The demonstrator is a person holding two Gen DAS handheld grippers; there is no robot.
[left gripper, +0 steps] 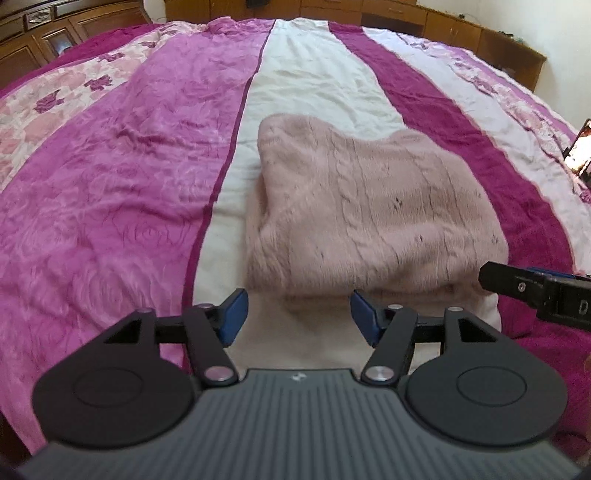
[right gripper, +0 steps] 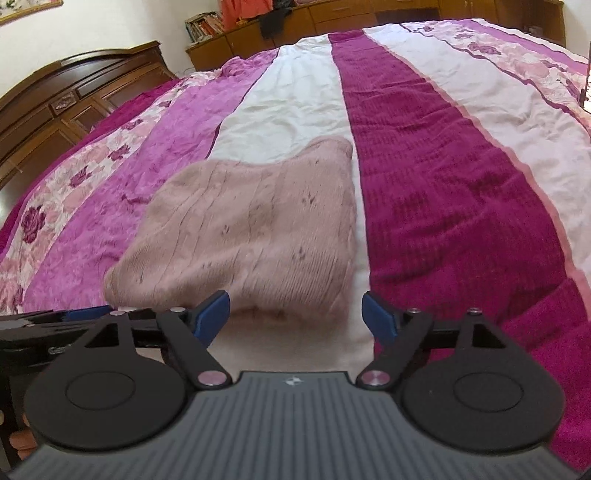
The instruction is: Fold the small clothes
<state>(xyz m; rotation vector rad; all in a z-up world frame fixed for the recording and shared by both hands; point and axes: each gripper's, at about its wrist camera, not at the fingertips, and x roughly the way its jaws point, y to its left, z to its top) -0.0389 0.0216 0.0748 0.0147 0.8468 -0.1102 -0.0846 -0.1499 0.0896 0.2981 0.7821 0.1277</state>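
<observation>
Just short of the sweater (left gripper: 365, 206) near edge, your left gripper (left gripper: 298, 317) and right gripper (right gripper: 295, 319) hover spread and empty; bedspread (left gripper: 110, 192) supports the fold.

We see the phone (left gripper: 580, 149) cut off by the right edge. The books (right gripper: 202, 25) are too small for us to read.
</observation>
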